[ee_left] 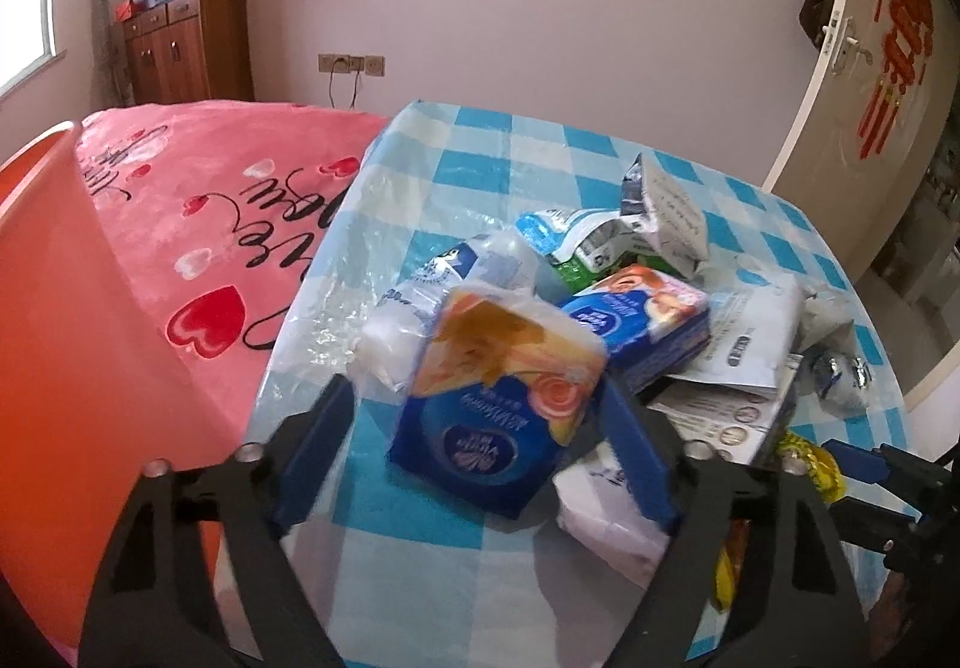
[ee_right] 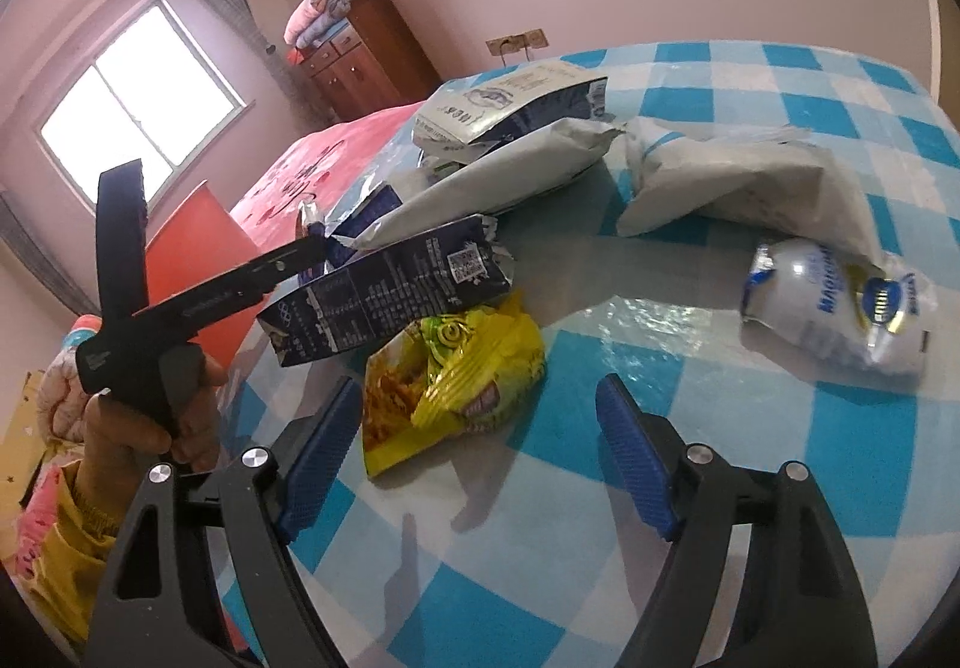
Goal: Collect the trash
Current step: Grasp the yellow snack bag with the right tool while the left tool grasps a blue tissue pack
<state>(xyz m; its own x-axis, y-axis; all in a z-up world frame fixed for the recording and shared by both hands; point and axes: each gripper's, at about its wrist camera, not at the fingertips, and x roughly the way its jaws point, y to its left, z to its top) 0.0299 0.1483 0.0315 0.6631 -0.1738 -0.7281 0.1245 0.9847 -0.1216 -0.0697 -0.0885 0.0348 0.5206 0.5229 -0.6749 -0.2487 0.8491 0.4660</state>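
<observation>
In the left wrist view a blue and orange tissue pack (ee_left: 486, 428) lies on the checked table (ee_left: 480, 152), at the near edge of a heap of wrappers. My left gripper (ee_left: 477, 389) is open and straddles it. The right pad is close against the pack's side, while a gap shows at the left pad. In the right wrist view a crumpled yellow snack bag (ee_right: 456, 386) lies between the pads of my open right gripper (ee_right: 477, 385). The bag is near the left pad and clear of the right one.
An orange bin (ee_left: 60, 308) stands left of the table, beside a pink bed (ee_left: 210, 200). Also on the table are a second tissue pack (ee_left: 642, 320), a dark blue carton (ee_right: 384, 296), white bags (ee_right: 498, 170) and a white pouch (ee_right: 834, 302). A hand (ee_right: 138, 428) holds the left gripper's handle.
</observation>
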